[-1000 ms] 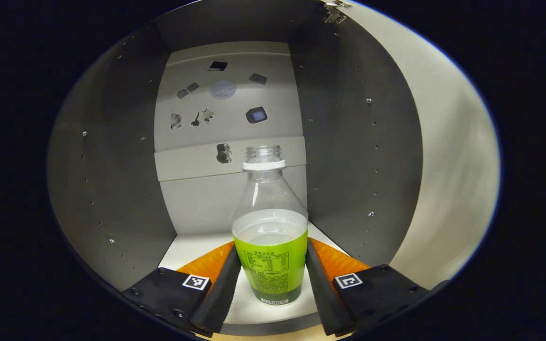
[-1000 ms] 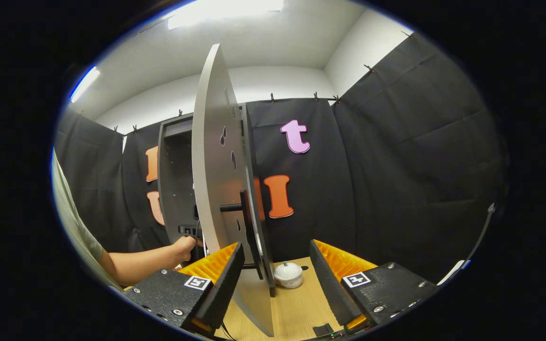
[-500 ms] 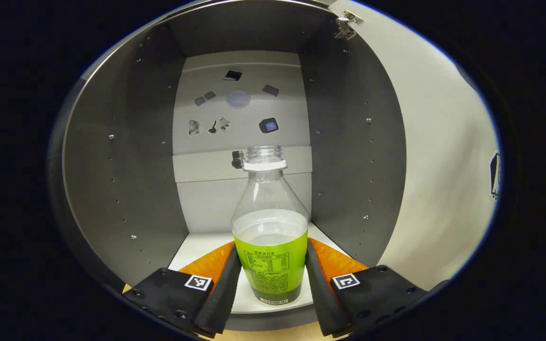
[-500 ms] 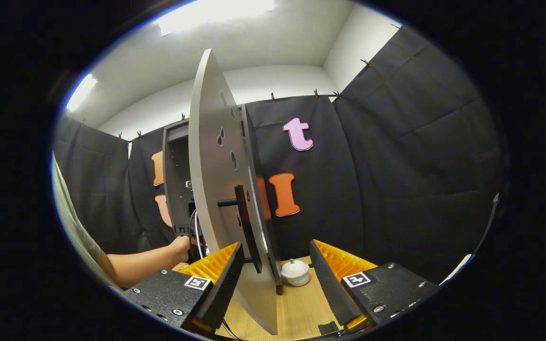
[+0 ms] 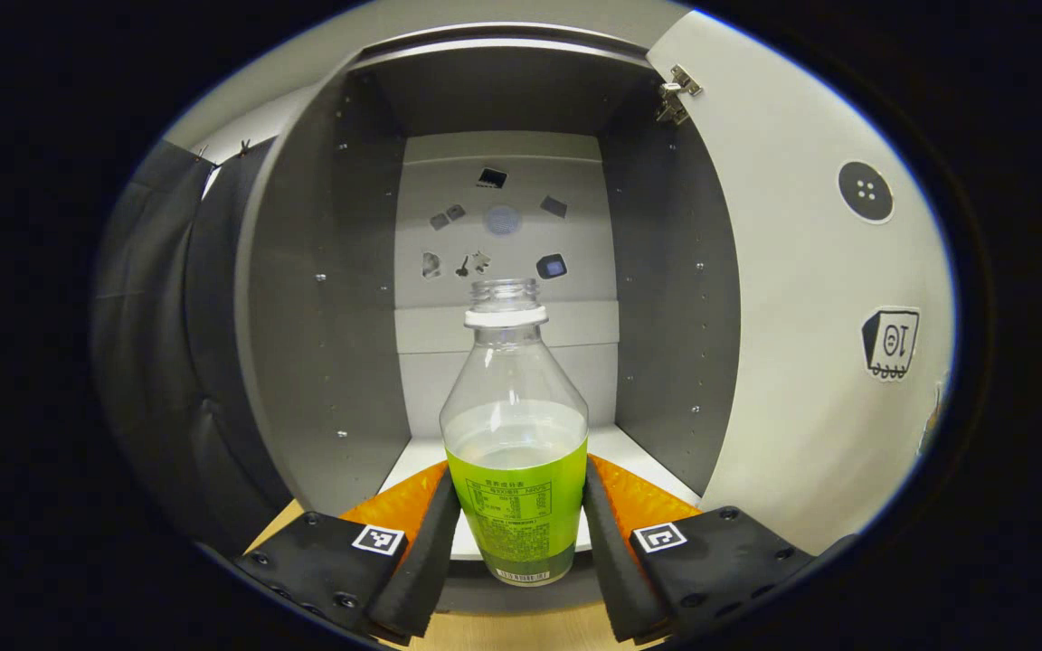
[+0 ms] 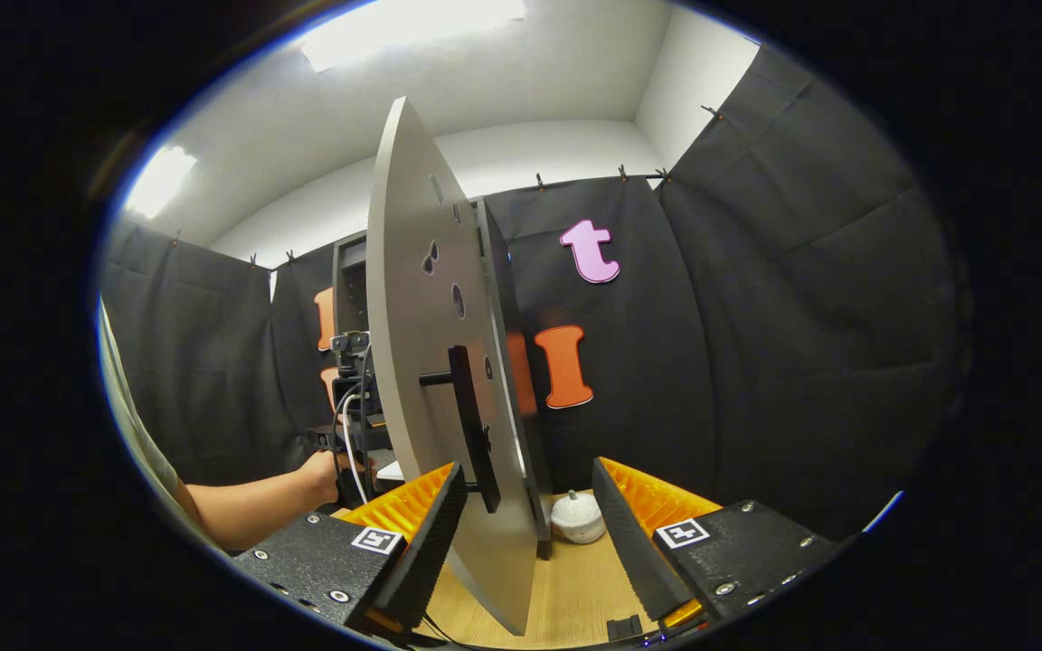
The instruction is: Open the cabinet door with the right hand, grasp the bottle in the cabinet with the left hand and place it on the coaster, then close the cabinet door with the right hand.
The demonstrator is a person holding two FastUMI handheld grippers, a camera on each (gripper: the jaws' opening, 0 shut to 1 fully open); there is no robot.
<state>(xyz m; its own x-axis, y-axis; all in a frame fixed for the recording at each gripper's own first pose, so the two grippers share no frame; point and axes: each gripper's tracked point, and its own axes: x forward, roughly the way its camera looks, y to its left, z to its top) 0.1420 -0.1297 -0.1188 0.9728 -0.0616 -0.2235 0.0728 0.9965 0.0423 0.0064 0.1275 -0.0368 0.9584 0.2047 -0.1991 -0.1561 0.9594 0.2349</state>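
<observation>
Your left gripper (image 5: 521,524) clamps the capless, part-full bottle (image 5: 515,452) low-centre on its label: light, thin-walled, spillable; right gripper (image 6: 528,533) jaws apart.

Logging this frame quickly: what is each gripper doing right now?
Left gripper: shut on the bottle.
Right gripper: open, jaws either side of the cabinet door edge, holding nothing.

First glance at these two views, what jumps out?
In the left gripper view, the clear plastic bottle with a green label stands dead centre, uncapped, clamped by the left gripper in front of the open grey cabinet. In the right gripper view, the pale grey cabinet door stands edge-on, its black bar handle above the open right gripper.
</observation>
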